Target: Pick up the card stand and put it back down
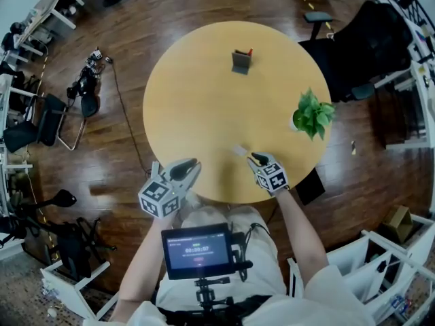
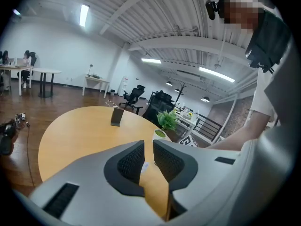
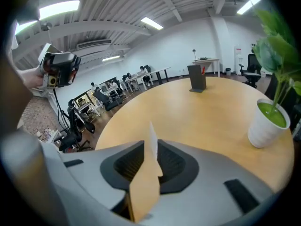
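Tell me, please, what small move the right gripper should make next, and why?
Probably draw the right gripper back off the small white card. The card sits in the gap between its fingers, which look too far apart to pinch it. The card stand stands untouched at the table's far side, and taking it needs empty fingers.

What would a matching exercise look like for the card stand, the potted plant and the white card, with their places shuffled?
Things:
1. card stand
2. potted plant
3. white card

Places:
A. between the jaws of the right gripper
B. far side of the table
C. table's right edge in the head view

Pairs: 1-B, 2-C, 3-A
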`<state>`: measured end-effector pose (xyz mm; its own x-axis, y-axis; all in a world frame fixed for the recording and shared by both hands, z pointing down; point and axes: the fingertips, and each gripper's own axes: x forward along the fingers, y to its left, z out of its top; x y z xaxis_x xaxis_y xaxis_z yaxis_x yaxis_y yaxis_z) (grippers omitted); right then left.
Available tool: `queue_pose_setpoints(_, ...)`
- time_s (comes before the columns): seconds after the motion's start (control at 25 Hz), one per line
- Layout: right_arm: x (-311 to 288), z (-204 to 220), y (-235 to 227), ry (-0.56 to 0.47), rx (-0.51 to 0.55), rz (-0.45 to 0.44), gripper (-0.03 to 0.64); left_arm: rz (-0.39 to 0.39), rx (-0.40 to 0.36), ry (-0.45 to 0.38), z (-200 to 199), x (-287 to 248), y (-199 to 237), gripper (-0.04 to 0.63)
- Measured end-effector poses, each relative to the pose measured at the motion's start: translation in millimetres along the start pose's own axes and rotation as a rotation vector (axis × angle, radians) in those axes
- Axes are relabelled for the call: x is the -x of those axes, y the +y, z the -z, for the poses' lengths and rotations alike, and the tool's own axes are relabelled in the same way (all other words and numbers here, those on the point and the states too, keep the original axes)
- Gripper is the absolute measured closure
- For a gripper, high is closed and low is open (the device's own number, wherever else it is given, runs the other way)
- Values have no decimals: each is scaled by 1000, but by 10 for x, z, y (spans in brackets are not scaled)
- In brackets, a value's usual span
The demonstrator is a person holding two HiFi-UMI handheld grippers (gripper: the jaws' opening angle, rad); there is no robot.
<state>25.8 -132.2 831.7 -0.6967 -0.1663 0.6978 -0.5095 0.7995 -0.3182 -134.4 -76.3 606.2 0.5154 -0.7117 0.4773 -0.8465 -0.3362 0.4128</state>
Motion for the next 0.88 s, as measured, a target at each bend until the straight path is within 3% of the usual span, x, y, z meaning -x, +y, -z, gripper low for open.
queue_pose_setpoints(0.32,-262,259,-103,66,-2,-23,509,-6,2,22,31,8,-4,537)
queue_pose_setpoints(0.88,-627,281,-195,78,8,-36,509,-10,15,61,99,-80,32,537)
